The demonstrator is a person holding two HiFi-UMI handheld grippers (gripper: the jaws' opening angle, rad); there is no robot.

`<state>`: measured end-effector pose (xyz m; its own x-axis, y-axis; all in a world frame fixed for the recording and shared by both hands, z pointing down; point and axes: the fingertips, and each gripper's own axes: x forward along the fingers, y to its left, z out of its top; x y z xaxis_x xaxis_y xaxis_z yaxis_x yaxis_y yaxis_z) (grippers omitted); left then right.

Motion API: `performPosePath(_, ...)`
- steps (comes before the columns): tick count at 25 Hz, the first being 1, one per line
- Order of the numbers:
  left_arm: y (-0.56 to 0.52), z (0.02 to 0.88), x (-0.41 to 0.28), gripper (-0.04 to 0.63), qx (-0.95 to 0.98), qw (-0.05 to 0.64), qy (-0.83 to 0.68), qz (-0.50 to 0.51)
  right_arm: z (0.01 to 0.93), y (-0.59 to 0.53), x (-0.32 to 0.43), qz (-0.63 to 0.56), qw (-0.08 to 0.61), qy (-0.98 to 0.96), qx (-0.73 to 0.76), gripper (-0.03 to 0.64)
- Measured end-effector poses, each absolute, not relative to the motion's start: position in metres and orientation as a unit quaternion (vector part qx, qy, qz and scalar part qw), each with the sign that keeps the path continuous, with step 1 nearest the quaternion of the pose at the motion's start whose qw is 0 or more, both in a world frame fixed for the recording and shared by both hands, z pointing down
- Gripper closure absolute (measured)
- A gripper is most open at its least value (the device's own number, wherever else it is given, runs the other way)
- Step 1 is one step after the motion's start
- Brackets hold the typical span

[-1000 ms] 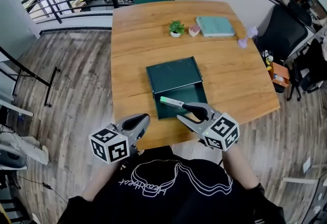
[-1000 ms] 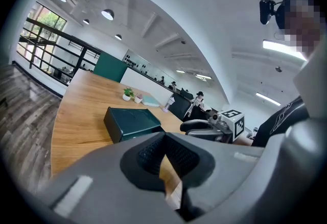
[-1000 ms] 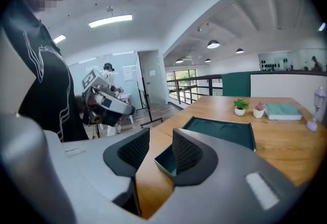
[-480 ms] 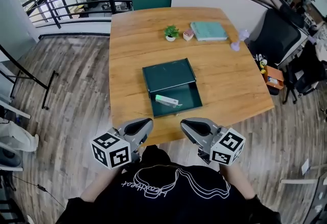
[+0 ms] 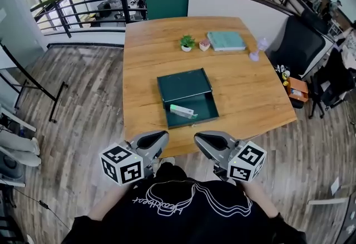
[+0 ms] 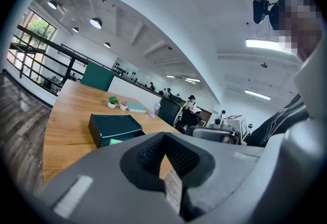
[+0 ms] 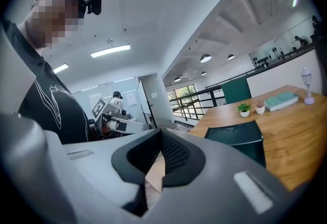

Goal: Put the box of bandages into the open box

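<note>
Box of bandages (image 5: 182, 110) lies inside the open box (image 5: 204, 105) on the surface (image 5: 250, 81); left claw (image 5: 160, 137) and right claw (image 5: 199, 138) are closed and empty, so placement looks done and both are best held clear of the edge.

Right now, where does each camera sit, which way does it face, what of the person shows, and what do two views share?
Head view: on the head, facing steeply down at the table and open box holding the bandage box; shows shirt, left gripper, right gripper.
Left gripper view: on that gripper, facing along its closed jaws across the table; shirt at right.
Right gripper view: likewise, closed jaws; shirt at left.
Shared: both gripper views show the open box and potted plant.
</note>
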<state>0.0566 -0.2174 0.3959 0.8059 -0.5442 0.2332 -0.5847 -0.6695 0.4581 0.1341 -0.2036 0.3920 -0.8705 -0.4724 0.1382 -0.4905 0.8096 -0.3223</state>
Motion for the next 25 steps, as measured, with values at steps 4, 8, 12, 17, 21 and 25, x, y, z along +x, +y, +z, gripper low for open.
performPosePath(4,-0.215,0.395,0.06,0.595,0.913,0.262,-0.308,0.046,0.386,-0.2,0.138,0.185,0.007,-0.952,0.245,0.593)
performPosePath(8,-0.215,0.395,0.069,0.594,0.917,0.26,-0.296,0.057,0.386,-0.201,0.147,0.184,0.001,-0.949,0.257,0.594)
performPosePath(12,-0.214,0.394,0.076,0.594,0.921,0.255,-0.287,0.067,0.388,-0.203,0.153,0.198,-0.009,-0.943,0.267,0.592)
performPosePath(17,-0.218,0.394,0.073,0.594,0.922,0.253,-0.285,0.071,0.388,-0.202,0.151,0.196,-0.009,-0.943,0.268,0.594)
performPosePath(21,-0.221,0.401,0.073,0.595,0.921,0.26,-0.28,0.073,0.395,-0.203,0.15,0.201,-0.002,-0.941,0.271,0.593)
performPosePath(25,-0.224,0.407,0.077,0.594,0.922,0.266,-0.271,0.075,0.399,-0.204,0.152,0.205,0.0,-0.938,0.278,0.594)
